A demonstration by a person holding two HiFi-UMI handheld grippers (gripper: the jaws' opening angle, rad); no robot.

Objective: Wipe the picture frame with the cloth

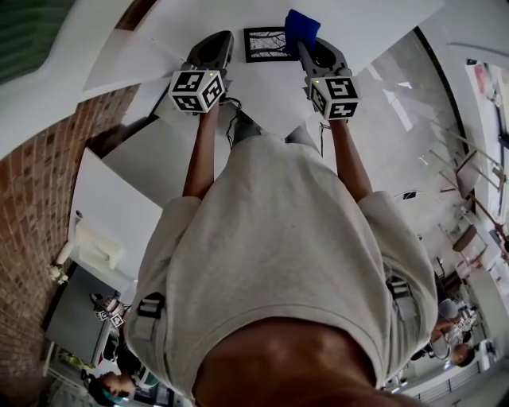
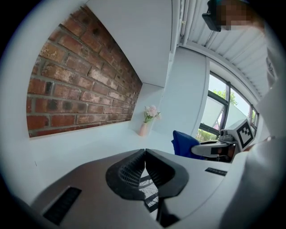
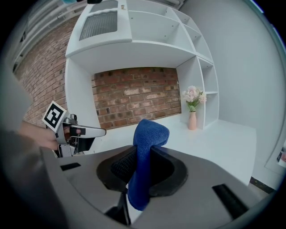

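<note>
The person's grey-shirted torso [image 1: 278, 262] fills the lower head view, with both forearms extended forward over the white table [image 1: 262, 99].

Left gripper [image 1: 223, 38]: jaws pressed together with nothing between them. Its tip sits just beside the left edge of the picture frame [image 1: 265, 45]. In the left gripper view, part of the frame's black-and-white print shows through the opening below the jaws. Whether the jaws touch the frame cannot be determined.

Right gripper [image 1: 305, 46]: jaws clenched on the blue cloth [image 1: 301, 24]. In the right gripper view the cloth stands roughly upright between the jaws. Its folded top bulges above them and its lower end hangs below. In the head view the cloth lies over the frame's upper right corner.

The frame lies flat on the table between the two grippers, dark-bordered, with a line drawing inside.

Beyond the frame the table surface runs back to a red brick wall [image 3: 134, 94]. A pale pink vase of flowers [image 3: 192, 111] stands at the far end of the table, well apart from the frame. White shelves [image 3: 196, 44] rise above and beside the vase.
</note>
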